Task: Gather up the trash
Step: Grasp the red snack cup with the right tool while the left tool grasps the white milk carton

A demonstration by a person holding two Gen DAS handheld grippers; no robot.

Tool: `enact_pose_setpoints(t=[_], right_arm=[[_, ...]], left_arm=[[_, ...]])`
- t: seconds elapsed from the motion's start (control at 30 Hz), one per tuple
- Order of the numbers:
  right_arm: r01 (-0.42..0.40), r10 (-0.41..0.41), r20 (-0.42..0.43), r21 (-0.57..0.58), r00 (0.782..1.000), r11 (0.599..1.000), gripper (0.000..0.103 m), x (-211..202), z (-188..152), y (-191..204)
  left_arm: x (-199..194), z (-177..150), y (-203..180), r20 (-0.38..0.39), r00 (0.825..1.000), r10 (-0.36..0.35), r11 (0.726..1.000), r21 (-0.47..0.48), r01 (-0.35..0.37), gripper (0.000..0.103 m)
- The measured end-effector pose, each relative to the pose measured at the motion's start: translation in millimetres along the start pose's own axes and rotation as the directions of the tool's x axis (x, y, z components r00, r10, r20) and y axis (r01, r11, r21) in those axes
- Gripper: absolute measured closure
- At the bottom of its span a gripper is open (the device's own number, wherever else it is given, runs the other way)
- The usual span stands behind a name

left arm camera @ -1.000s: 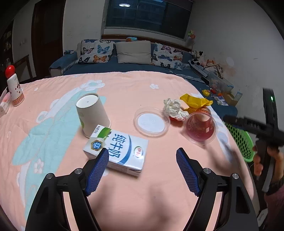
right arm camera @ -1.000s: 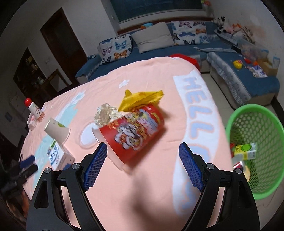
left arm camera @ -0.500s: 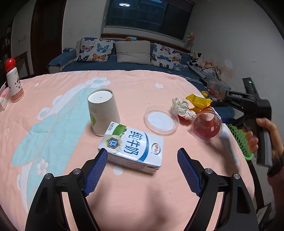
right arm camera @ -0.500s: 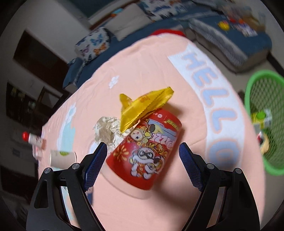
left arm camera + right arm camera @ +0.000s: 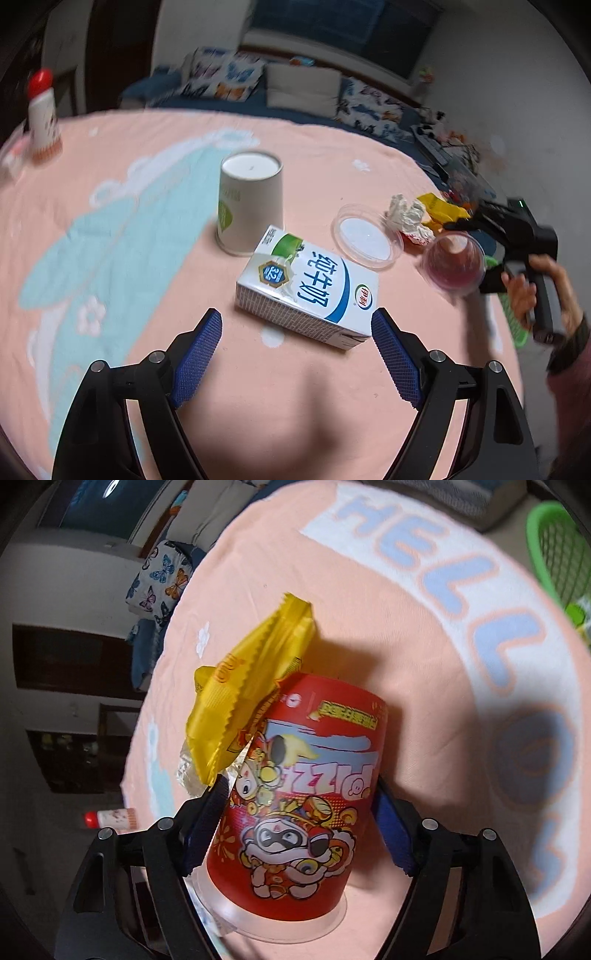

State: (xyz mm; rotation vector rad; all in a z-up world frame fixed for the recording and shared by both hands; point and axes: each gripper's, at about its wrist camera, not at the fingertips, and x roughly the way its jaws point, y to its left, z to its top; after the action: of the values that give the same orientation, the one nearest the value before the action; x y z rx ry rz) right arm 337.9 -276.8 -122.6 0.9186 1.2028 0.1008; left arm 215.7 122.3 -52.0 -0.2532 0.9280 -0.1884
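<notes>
Trash lay scattered over the pink-clothed table (image 5: 110,240), and each claw was set for its own piece. The left claw (image 5: 295,319) hovered just short of the milk carton (image 5: 306,291), which lay flat on its broad face. Its jaws had just been opening and stood wide apart with nothing between the pads, probably to clear the carton's width before sliding over it.

The right claw (image 5: 301,790) straddled the red snack cup (image 5: 303,794), which lay on its side with its clear rim toward the camera. These jaws had just been closing with the cup between them. The cup filled the gap from pad to pad, but whether the pads already pressed on it could not be told. Coming in across the round wall looked sensible, since a cup on its side would roll away from a push along the table.

A yellow wrapper (image 5: 251,672) leaned on the cup's far end and might drag along when the cup rises. An upturned paper cup (image 5: 249,206), a clear lid (image 5: 365,240) and a crumpled tissue (image 5: 406,218) waited near the carton. The green basket (image 5: 557,550) stood beyond the table's edge on the right claw's side, so that hand seemed the natural one to carry first.
</notes>
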Motion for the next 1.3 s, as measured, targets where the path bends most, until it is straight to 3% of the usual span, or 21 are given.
enact_pose_setpoints(t=[0.23, 0.47, 0.67, 0.83, 0.93, 1.0, 1.17, 1.3], right_arm=[[-0.062, 0.06, -0.034, -0.047, 0.998, 0.997, 0.029, -16, -7, -9], [-0.083, 0.083, -0.006, -0.166, 0.997, 0.983, 0.029, -32, -18, -10], [-0.096, 0.104, 0.016, -0.281, 0.994, 0.955, 0.029, -49, -27, -10], [-0.114, 0.128, 0.021, -0.333, 0.992, 0.936, 0.029, -55, -34, -15], [-0.131, 0.144, 0.009, -0.355, 0.99, 0.926, 0.029, -57, -38, -18], [-0.14, 0.151, 0.0, -0.376, 0.988, 0.916, 0.029, -57, -42, -15], [-0.143, 0.155, -0.004, -0.421, 0.988, 0.896, 0.029, -61, -51, -13], [-0.141, 0.157, -0.001, -0.452, 0.988, 0.881, 0.029, -67, -59, -14]], left_arm=[[13, 12, 2, -0.045, 0.999, 0.026, 0.981, -0.191, -0.034, 0.017], [23, 19, 1, -0.077, 0.995, 0.059, 0.918, -0.387, -0.084, 0.013], [36, 25, -5, -0.119, 0.99, 0.077, 0.864, -0.487, -0.126, 0.012], [50, 31, -12, -0.174, 0.966, 0.189, 0.812, -0.526, -0.253, 0.012], [59, 34, -15, -0.2, 0.954, 0.221, 0.784, -0.545, -0.296, 0.012], [62, 36, -17, -0.215, 0.939, 0.269, 0.767, -0.542, -0.344, 0.012], [74, 36, -20, -0.259, 0.916, 0.308, 0.743, -0.536, -0.401, 0.012], [79, 34, -17, -0.284, 0.897, 0.339, 0.706, -0.552, -0.443, 0.013]])
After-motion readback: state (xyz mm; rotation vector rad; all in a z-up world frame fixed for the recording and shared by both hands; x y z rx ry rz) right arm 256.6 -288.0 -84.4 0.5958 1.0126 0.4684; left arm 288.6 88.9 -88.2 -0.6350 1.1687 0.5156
